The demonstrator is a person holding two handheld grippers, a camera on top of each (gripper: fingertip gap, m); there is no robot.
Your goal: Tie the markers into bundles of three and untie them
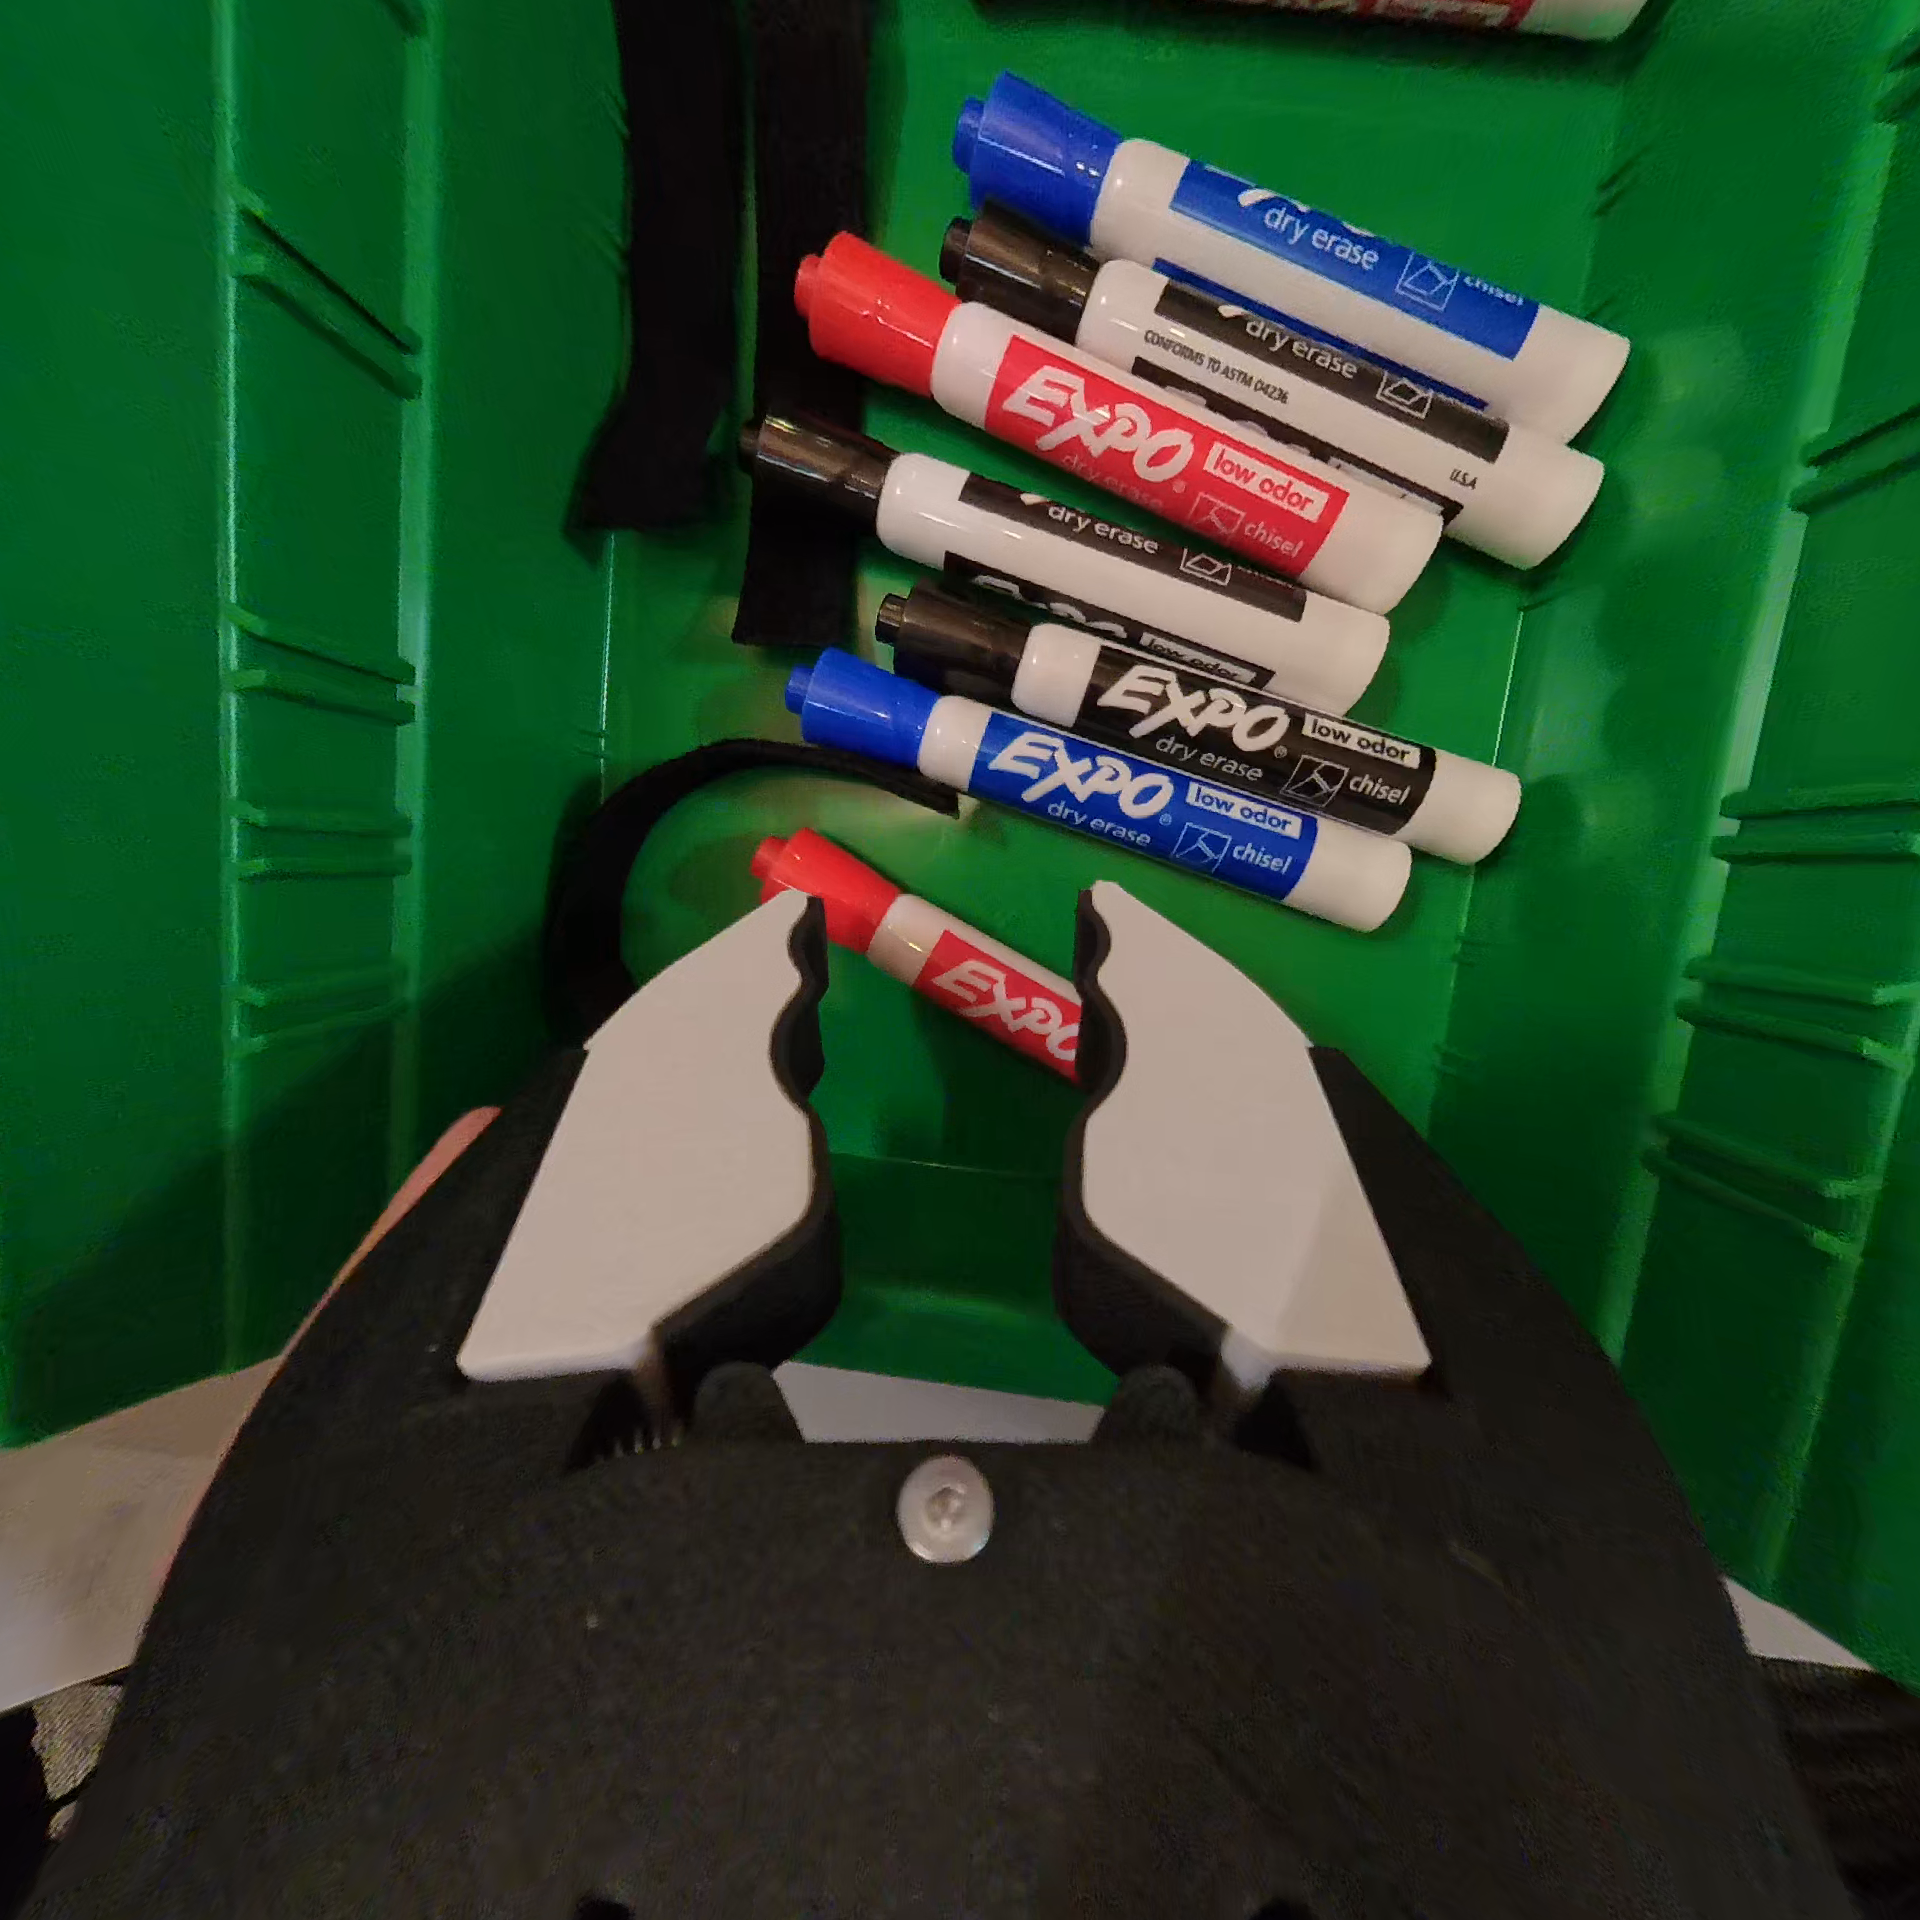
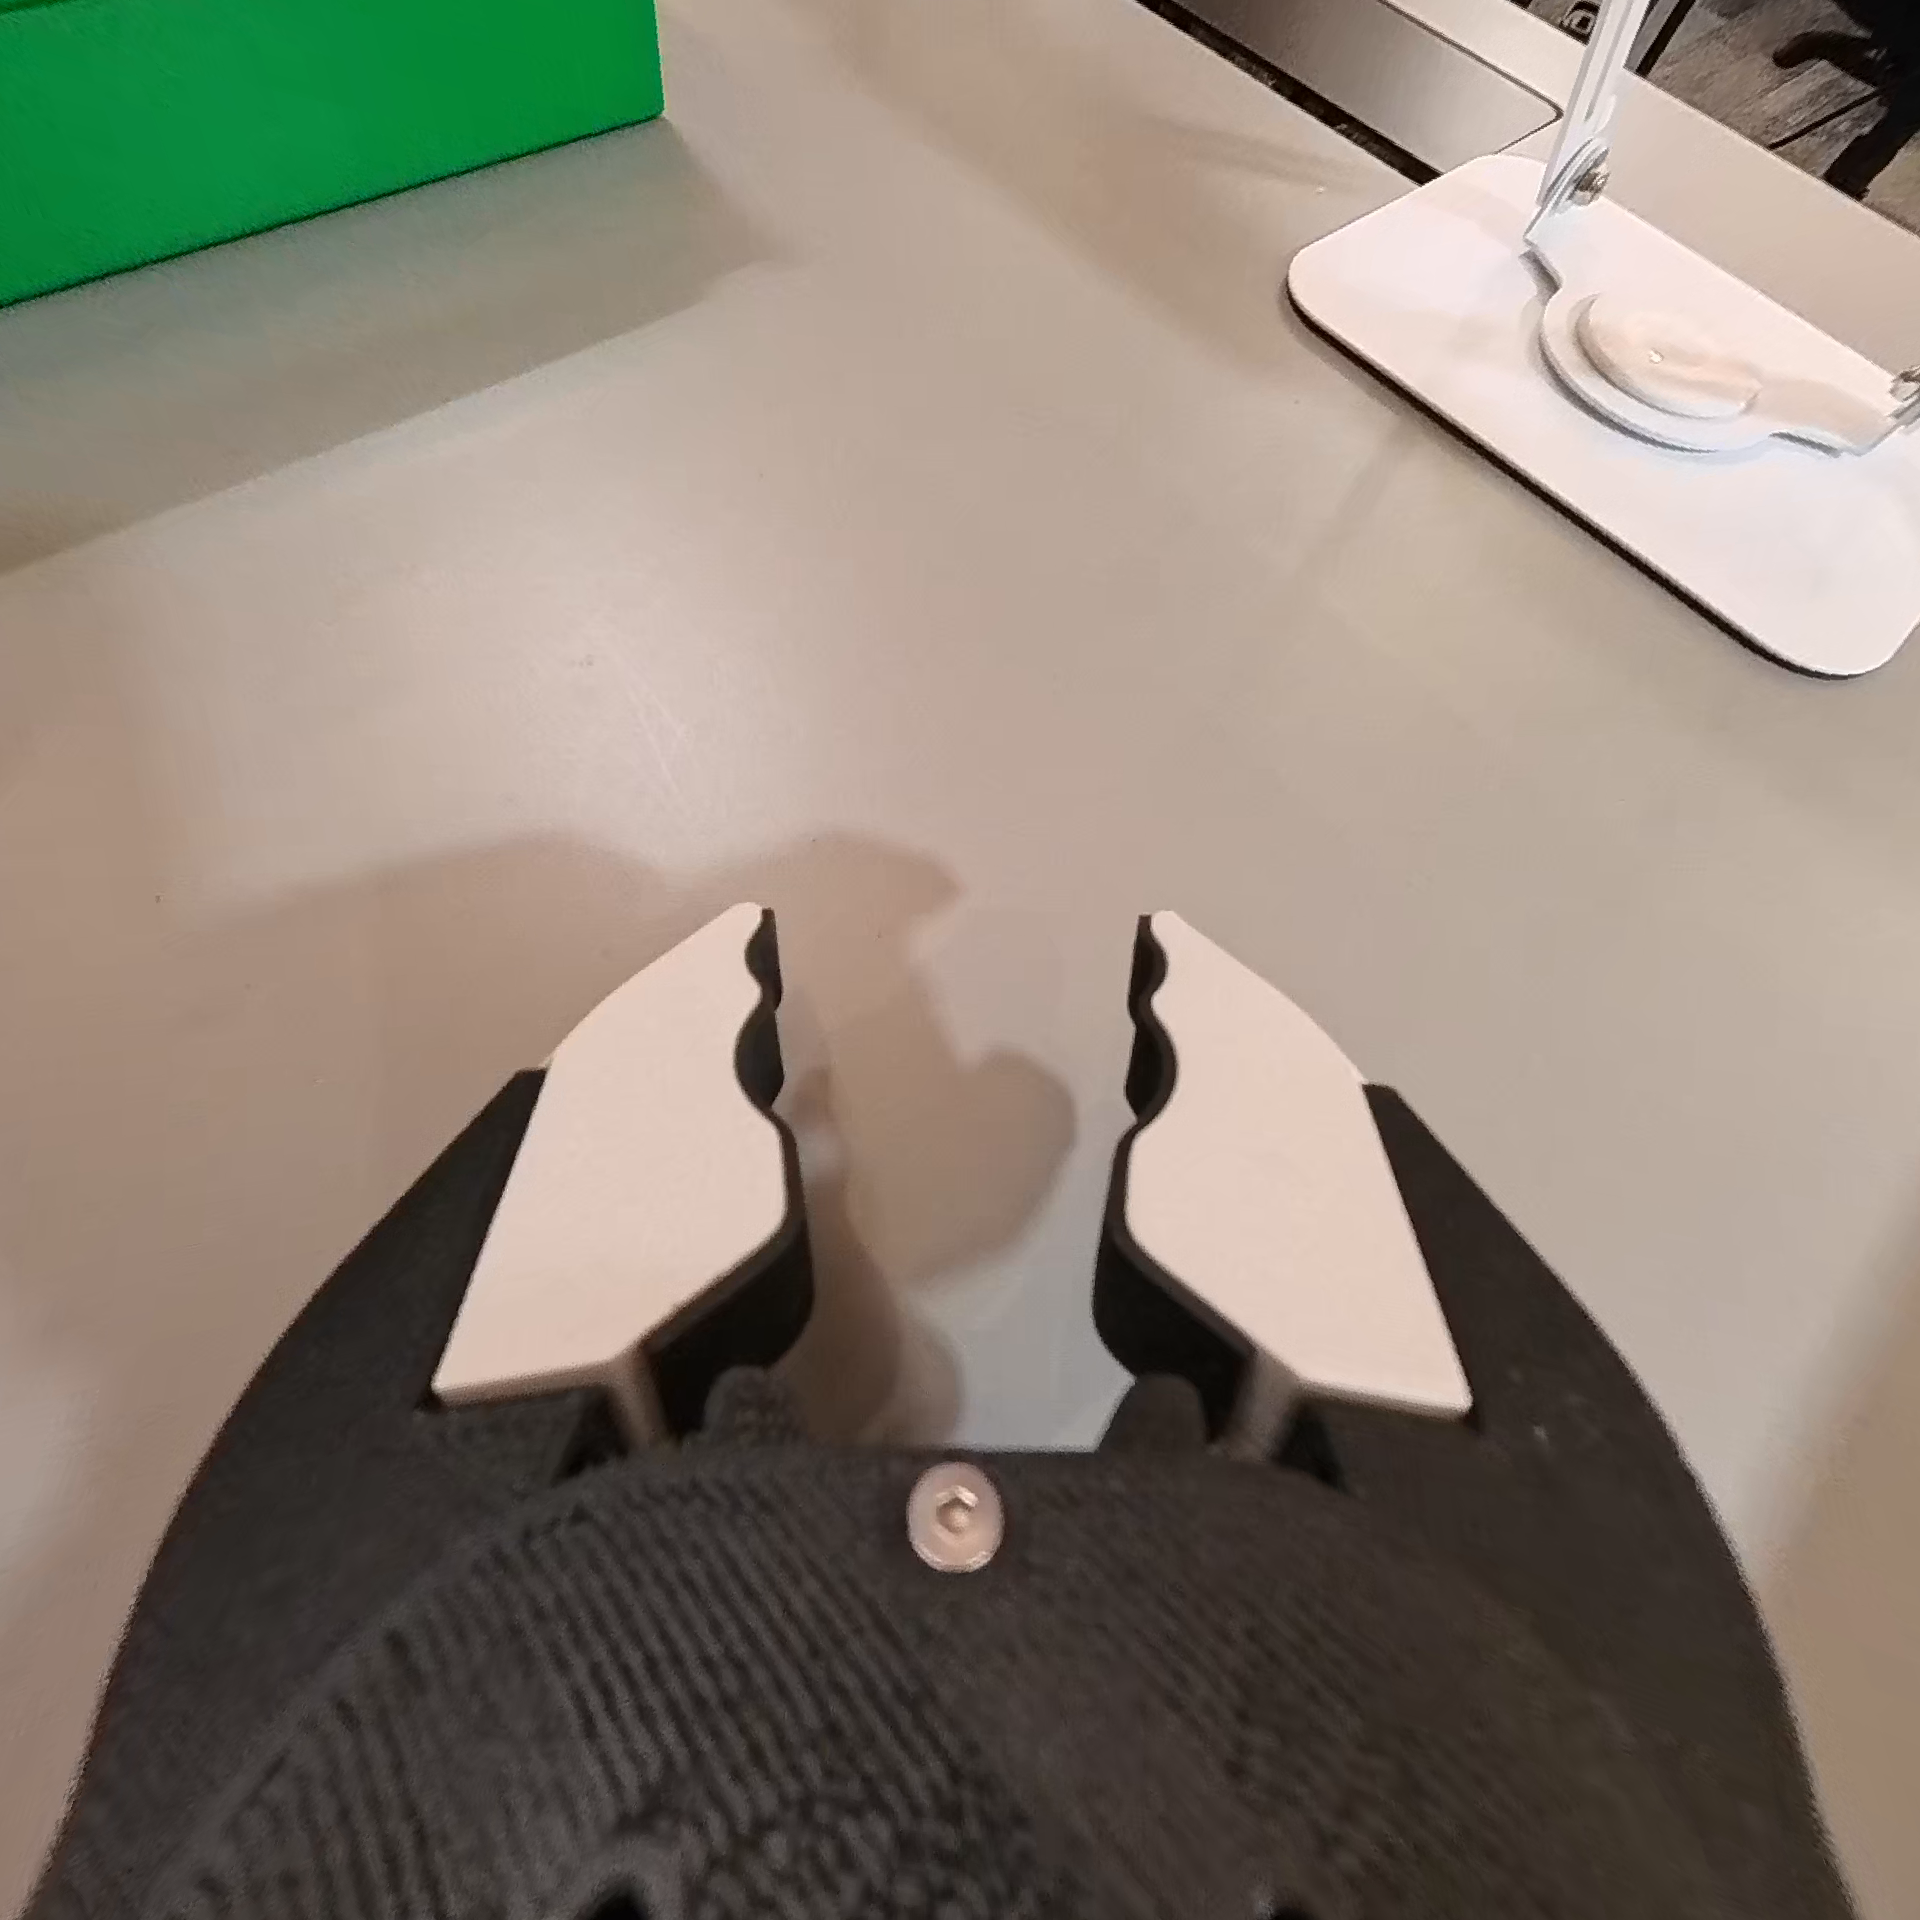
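Observation:
In the left wrist view, several dry-erase markers lie loose and side by side in a green bin [image 1: 312, 623]: blue [image 1: 1299, 249], black [image 1: 1299, 374], red [image 1: 1122, 436], black [image 1: 1091, 551], black [image 1: 1226, 738] and blue [image 1: 1122, 800]. A nearer red marker [image 1: 935, 956] lies between my left gripper's [image 1: 951, 914] open fingers, its rear hidden behind the right finger. Black straps lie at the bin's left: two flat [image 1: 675, 260] [image 1: 805, 312], one curled [image 1: 644, 810]. My right gripper [image 2: 956, 925] is open and empty over the table.
The bin's ribbed green walls rise on both sides of the markers. Another marker [image 1: 1455, 10] shows at the top edge. In the right wrist view a grey table [image 2: 831, 520] holds the green bin's outer wall [image 2: 312, 104] at far left and a white stand base [image 2: 1610, 416] at far right.

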